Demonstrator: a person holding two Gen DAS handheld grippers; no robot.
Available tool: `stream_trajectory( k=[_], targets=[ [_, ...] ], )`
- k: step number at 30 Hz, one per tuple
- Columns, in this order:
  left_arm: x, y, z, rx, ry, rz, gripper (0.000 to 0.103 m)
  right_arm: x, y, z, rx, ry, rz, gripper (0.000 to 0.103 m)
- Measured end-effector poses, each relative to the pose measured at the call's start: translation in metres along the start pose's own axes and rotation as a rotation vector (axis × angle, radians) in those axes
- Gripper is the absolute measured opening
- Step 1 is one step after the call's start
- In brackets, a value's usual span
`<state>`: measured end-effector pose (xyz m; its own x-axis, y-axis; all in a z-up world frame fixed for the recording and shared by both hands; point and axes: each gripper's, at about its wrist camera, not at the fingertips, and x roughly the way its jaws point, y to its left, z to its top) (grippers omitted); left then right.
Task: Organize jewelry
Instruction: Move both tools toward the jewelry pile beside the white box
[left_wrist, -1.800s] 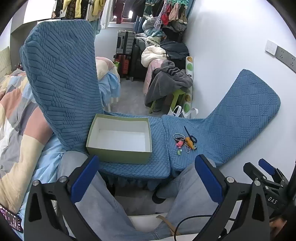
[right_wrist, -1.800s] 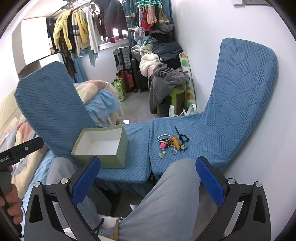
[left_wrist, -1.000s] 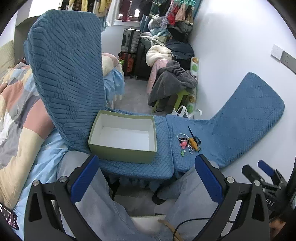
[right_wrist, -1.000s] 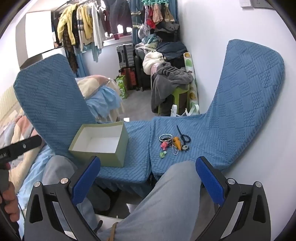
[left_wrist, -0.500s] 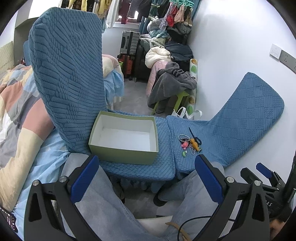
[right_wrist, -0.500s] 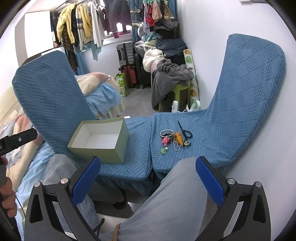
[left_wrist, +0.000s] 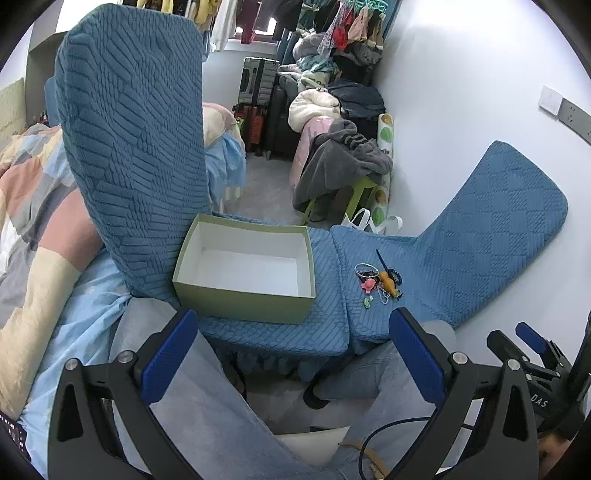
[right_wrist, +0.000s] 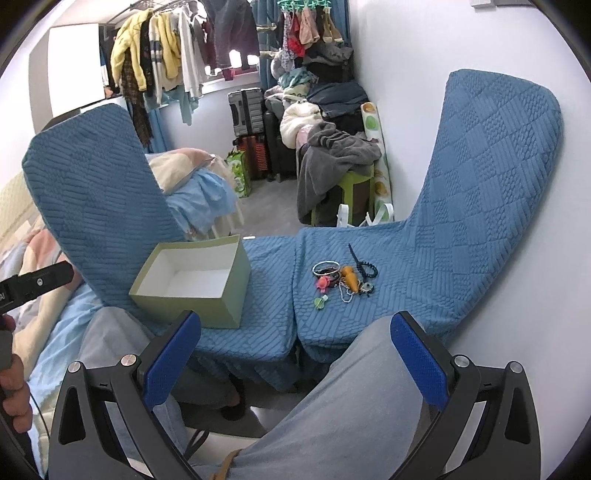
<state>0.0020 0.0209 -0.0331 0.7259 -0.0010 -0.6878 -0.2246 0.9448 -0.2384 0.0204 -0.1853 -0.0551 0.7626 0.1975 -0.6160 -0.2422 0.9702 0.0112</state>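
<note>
A small pile of jewelry (left_wrist: 378, 280) (right_wrist: 343, 277) lies on the right blue chair seat: bangles, a pink clip, an orange piece, a dark bead string and a chain. An empty green box (left_wrist: 245, 269) (right_wrist: 192, 281) with a white inside sits on the left chair seat. My left gripper (left_wrist: 291, 354) hangs open and empty above the person's lap, well short of the box. My right gripper (right_wrist: 295, 354) is likewise open and empty over a grey trouser leg (right_wrist: 343, 398), short of the jewelry.
Two chairs in blue quilted covers (left_wrist: 133, 147) (right_wrist: 491, 177) stand side by side with their backs splayed outward. A white wall (right_wrist: 424, 92) is on the right, a bed with a patchwork quilt (left_wrist: 29, 229) on the left. Clothes, suitcases and a green stool (right_wrist: 351, 184) crowd the far floor.
Both views have shifted slightly; the box and jewelry now sit a little lower and nearer. Both grippers stay open and empty. Nothing on the chairs has moved.
</note>
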Motion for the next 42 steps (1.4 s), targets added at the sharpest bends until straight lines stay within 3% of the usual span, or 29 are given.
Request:
stream_trajectory(
  k=[14, 32, 42],
  targets=[
    [0.034, 0.005, 0.0, 0.002, 0.05, 0.003, 0.103, 0.029, -0.007, 0.001, 0.002, 0.024, -0.016, 0.103],
    [0.057, -0.007, 0.015, -0.017, 0.049, 0.009, 0.103, 0.054, -0.022, 0.004, 0.05, 0.077, 0.082, 0.103],
    [0.093, -0.026, 0.021, 0.006, 0.056, 0.004, 0.103, 0.084, -0.031, 0.016, -0.002, 0.099, 0.119, 0.101]
  ],
)
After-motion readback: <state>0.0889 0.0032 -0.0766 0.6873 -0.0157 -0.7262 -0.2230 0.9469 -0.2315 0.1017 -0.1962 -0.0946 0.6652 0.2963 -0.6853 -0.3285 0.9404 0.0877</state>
